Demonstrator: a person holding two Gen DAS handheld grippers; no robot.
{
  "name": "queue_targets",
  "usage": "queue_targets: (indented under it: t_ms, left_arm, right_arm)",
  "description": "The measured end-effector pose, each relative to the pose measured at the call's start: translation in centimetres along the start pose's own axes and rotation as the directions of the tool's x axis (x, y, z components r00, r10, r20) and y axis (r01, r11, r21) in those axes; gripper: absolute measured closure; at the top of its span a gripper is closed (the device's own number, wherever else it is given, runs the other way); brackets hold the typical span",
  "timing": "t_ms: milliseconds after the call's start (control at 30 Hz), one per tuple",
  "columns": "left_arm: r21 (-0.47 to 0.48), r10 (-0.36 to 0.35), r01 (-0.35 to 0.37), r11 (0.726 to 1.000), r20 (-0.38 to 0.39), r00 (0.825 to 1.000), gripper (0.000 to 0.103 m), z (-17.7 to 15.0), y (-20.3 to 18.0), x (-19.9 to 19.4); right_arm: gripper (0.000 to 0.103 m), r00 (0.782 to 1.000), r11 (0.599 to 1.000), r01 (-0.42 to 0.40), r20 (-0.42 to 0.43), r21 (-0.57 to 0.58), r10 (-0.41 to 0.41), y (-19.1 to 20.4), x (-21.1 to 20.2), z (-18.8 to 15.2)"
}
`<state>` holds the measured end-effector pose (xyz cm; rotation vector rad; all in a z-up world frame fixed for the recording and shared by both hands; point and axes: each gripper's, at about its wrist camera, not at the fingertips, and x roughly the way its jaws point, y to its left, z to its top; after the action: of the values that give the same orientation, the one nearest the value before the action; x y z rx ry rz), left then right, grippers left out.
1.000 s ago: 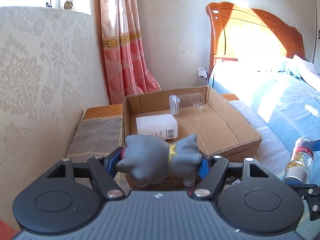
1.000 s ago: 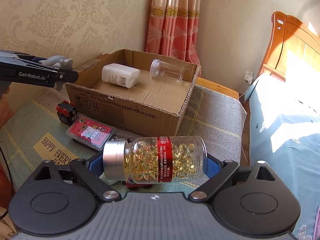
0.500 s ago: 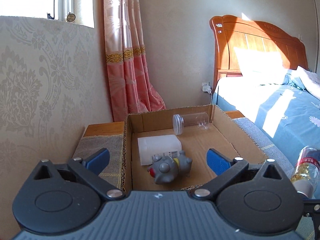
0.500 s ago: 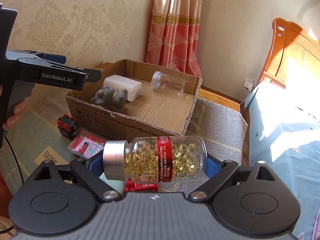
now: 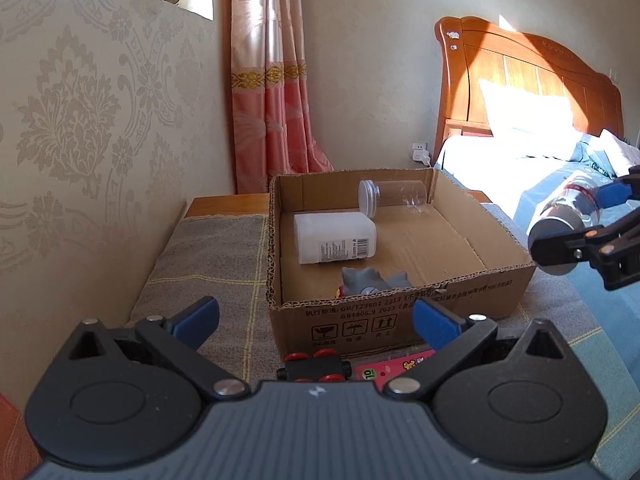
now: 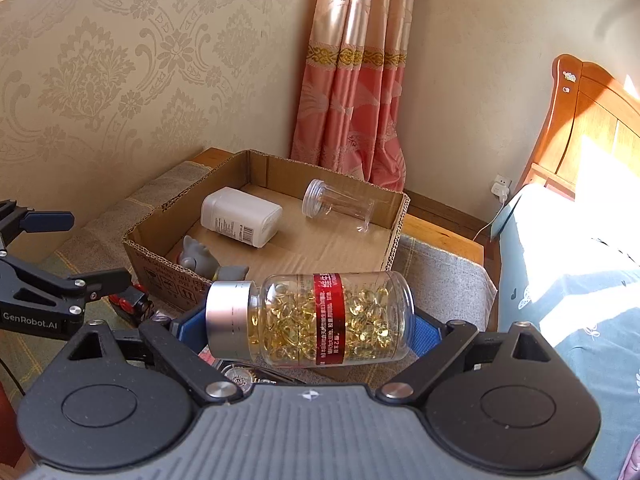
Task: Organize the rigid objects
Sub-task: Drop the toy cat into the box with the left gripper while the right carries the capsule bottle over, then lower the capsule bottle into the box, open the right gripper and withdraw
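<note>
My left gripper (image 5: pixel 316 316) has let go of the grey rubber animal toy (image 5: pixel 370 282), which now lies in the open cardboard box (image 5: pixel 400 308) by the white plastic bottle (image 5: pixel 334 238) and clear plastic jar (image 5: pixel 392 196); its jaws have pulled back, spread and empty. Only the right wrist view shows my right gripper (image 6: pixel 310 326) clamping the clear capsule-filled bottle with the silver cap (image 6: pixel 308 318) endwise, short of the box, plus the toy's full shape.

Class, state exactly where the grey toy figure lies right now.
In both wrist views, the grey toy figure lies inside the cardboard box, against its near wall, beside the white bottle.
</note>
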<state>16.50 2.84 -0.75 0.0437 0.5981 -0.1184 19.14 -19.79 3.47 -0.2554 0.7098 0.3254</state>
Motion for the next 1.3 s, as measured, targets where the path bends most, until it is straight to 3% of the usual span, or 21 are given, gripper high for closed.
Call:
queue_targets:
  t_ms: [433,700,967,1300]
  left_arm:
    - [0.057,0.006,-0.005,0.998,-0.030,1.000,0.001,-1.3,-0.2,-0.4]
    - [0.046,0.010,-0.007,0.999,-0.061,0.998,0.001,-1.8,0.2,0.0]
    - [0.027,0.012,-0.010,1.000,-0.078,0.997,0.001,-2.0,0.6,0.1]
    - [0.023,0.029,-0.027,0.999,-0.088,0.996,0.001,-2.4,0.8,-0.6]
  right_arm:
    - [0.006,0.998,1.000,0.005,-0.063,0.025,-0.003,-2.0,8.9,7.1]
    - [0.003,0.996,0.998,0.006,-0.085,0.061,-0.001,-2.3,13.5,9.7]
    - [0.000,0.998,0.996,0.008,-0.058,0.087,-0.003,-2.4,11.9,9.2]
    - [0.000,0.999,0.995,0.036,-0.039,0.096,-0.032,-1.7,6.8,5.2]
